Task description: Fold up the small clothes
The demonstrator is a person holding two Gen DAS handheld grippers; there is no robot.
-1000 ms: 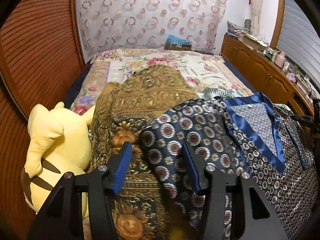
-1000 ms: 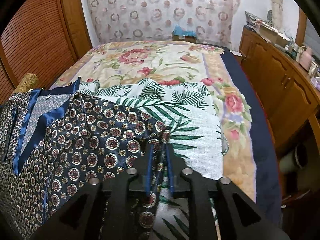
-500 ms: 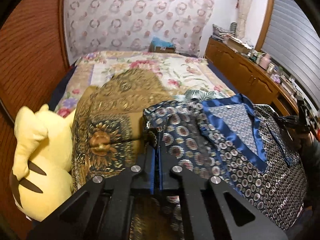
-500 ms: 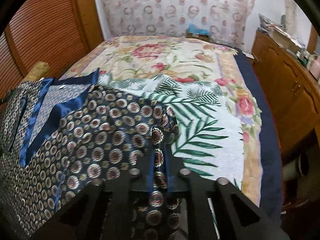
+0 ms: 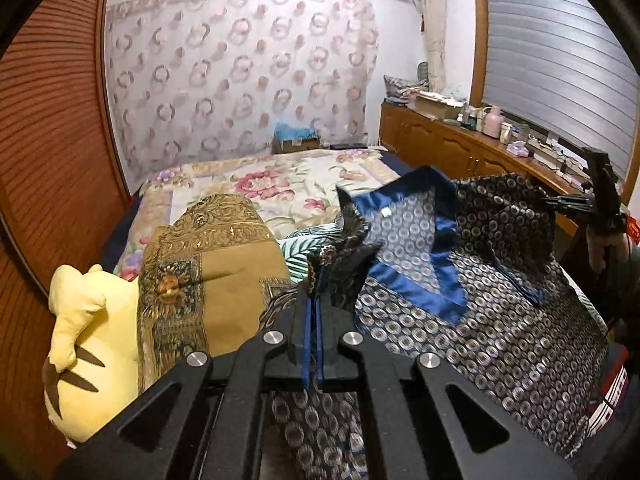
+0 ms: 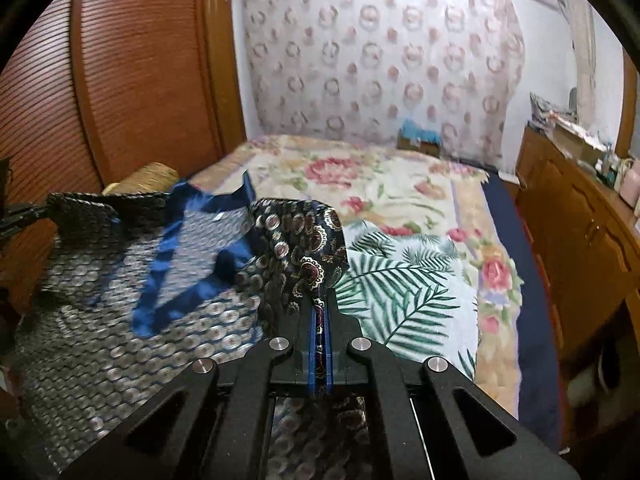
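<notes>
A dark navy garment (image 5: 492,320) with a medallion print and a shiny blue collar hangs stretched between my two grippers above the bed. My left gripper (image 5: 313,308) is shut on its left shoulder corner. My right gripper (image 6: 320,312) is shut on its right shoulder corner; the garment (image 6: 132,320) spreads to its left, collar open and facing up. The right gripper also shows far right in the left wrist view (image 5: 600,204).
A floral bedspread (image 6: 384,176) covers the bed. A palm-leaf cloth (image 6: 404,296) lies under the garment. A gold patterned pillow (image 5: 216,264) and yellow plush toy (image 5: 88,340) sit at the left. Wooden cabinets (image 6: 580,232) line the right; a slatted wooden wall (image 5: 52,160) stands left.
My left gripper closed on the garment's left corner. Both grippers then rose and lifted the garment off the bed, so it now hangs between them.
</notes>
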